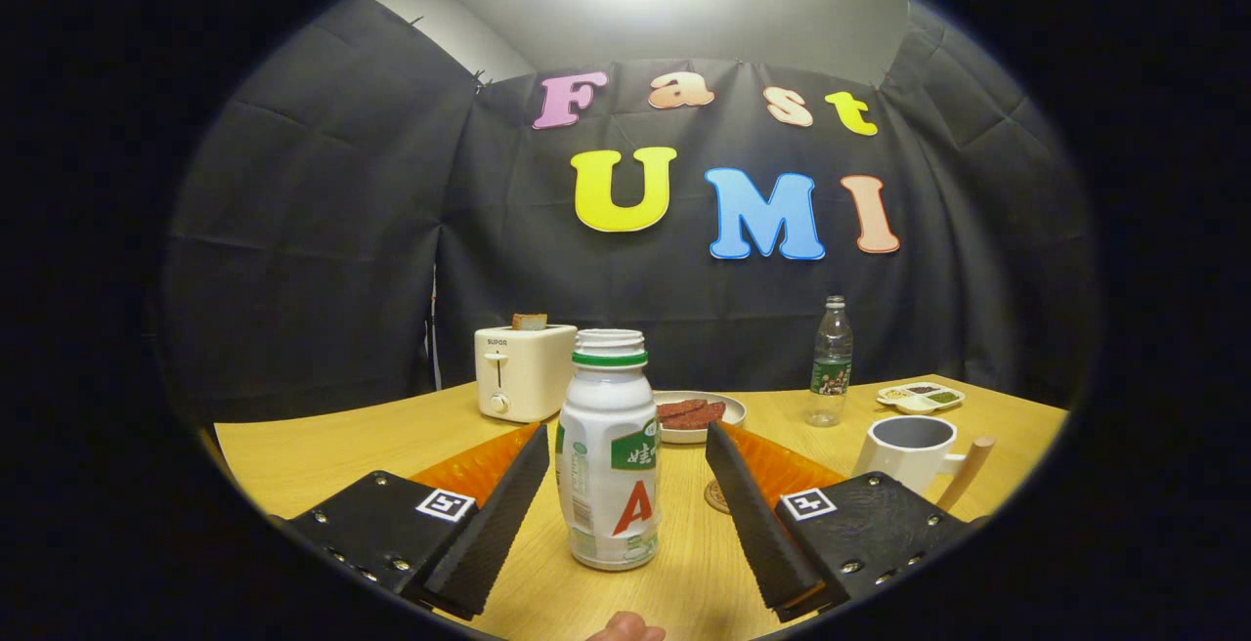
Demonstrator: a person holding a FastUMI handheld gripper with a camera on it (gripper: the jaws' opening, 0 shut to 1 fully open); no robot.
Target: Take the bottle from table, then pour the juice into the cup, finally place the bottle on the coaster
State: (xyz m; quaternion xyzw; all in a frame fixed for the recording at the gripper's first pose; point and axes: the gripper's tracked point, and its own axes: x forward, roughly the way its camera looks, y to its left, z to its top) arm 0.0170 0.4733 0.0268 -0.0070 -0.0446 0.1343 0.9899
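I have the gripper [625,485] spread wide, its fingers flanking the white juice bottle [608,450] without touching it; the bottle stands upright between them on the table [323,446], cap off, a green ring at its neck. A fingertip [625,627] of a person pokes in just below the bottle. Behind the right finger I make out part of a round coaster [716,496], mostly hidden, and just beyond that finger stands a white cup [911,449] with a wooden handle. Farther back I see a plate of reddish-brown slices [696,415], a cream toaster [524,371] with a slice of toast [530,321] up, a clear plastic bottle [831,363] and a small divided dish [920,397]. The table is light wood; black cloth walls the booth. Label writing stays unread.
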